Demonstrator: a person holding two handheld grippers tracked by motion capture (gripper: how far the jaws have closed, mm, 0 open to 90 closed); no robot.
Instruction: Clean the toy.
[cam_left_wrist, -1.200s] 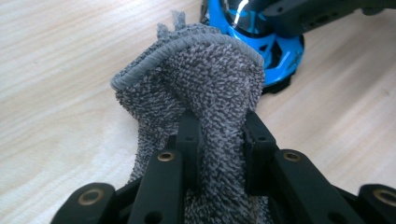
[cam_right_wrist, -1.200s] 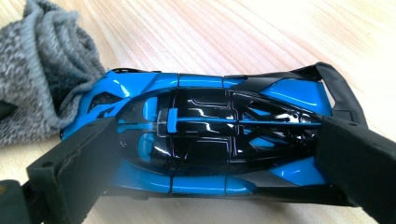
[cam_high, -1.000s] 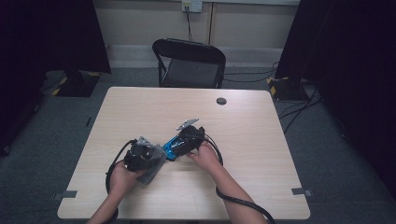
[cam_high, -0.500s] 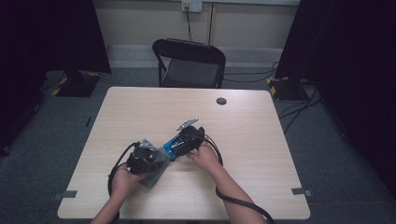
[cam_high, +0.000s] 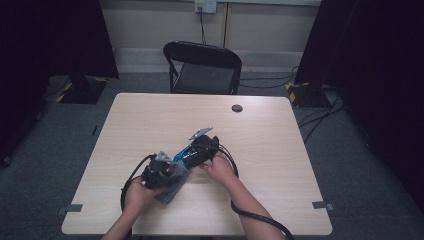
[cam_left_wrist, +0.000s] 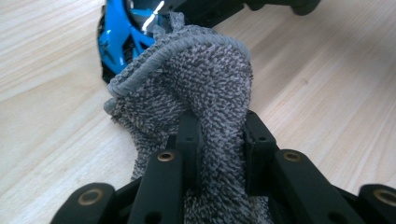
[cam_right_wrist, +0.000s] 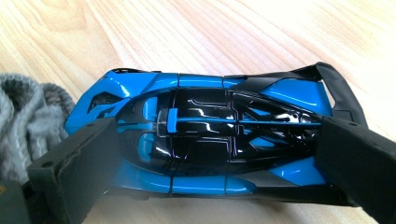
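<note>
A blue and black toy car lies on the wooden table, clamped end to end by my right gripper, which is shut on it. From above, the car sits near the table's middle with the right gripper over it. A grey knitted cloth is bunched between the jaws of my left gripper, which is shut on it. The cloth's top edge touches the car's front end. In the high view the cloth hangs under the left gripper.
The light wooden table has a dark round grommet near its far edge. A black folding chair stands behind the table. Black cables trail from both grippers toward the near edge.
The left gripper with the cloth has moved right and slightly away from me, closing on the car. The right gripper and car have stayed put.
</note>
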